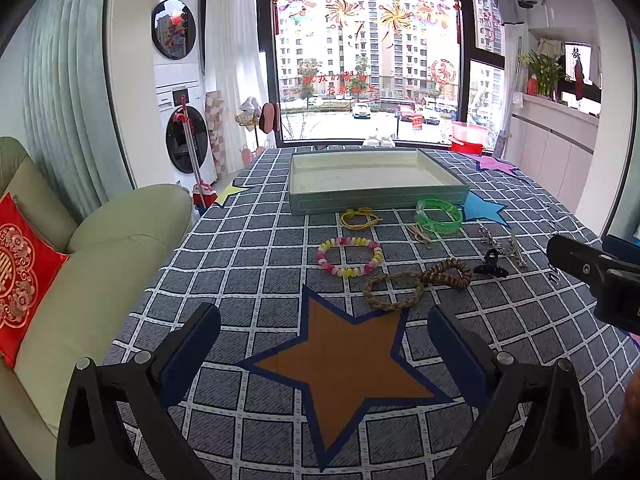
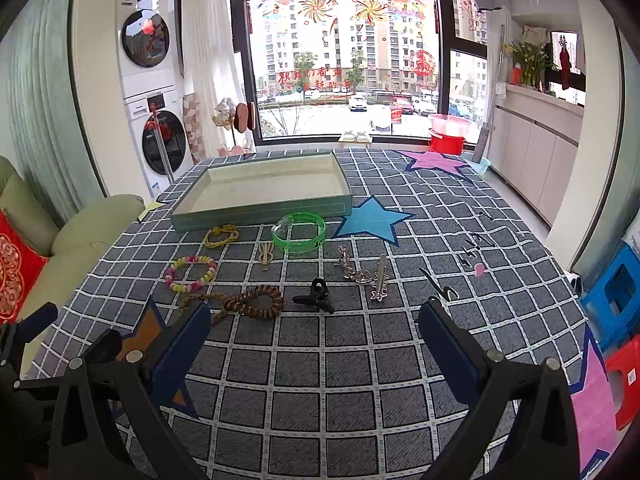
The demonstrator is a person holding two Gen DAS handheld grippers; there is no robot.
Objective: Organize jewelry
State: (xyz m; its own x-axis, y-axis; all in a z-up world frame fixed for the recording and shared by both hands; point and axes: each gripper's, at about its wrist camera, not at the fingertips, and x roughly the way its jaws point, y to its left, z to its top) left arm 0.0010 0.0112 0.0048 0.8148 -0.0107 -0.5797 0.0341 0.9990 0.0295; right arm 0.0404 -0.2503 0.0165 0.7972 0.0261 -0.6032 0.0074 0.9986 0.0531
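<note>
A shallow grey-green tray [image 1: 376, 203] [image 2: 260, 212] with a pale lining stands at the table's far side. In front of it lie a green bangle [image 1: 438, 216] [image 2: 299, 232], a yellow hair tie [image 1: 360, 218] [image 2: 221, 235], a pastel bead bracelet [image 1: 350, 257] [image 2: 191, 273], a braided brown band [image 1: 394, 290], a brown coiled bracelet [image 1: 448, 274] [image 2: 256, 301], a black claw clip [image 1: 490, 266] [image 2: 316, 295] and silver clips [image 1: 506, 244] [image 2: 368, 274]. My left gripper [image 1: 324, 344] is open above an orange star patch. My right gripper [image 2: 314, 340] is open, short of the claw clip.
The checked tablecloth [image 2: 340, 360] carries star patches: orange [image 1: 340, 364], blue [image 2: 372, 218], pink [image 2: 434, 160]. A green sofa [image 1: 100, 264] with a red cushion stands left. Blue and red stools [image 2: 616, 312] stand right. Small dark hairpins [image 2: 472, 248] lie right of the silver clips.
</note>
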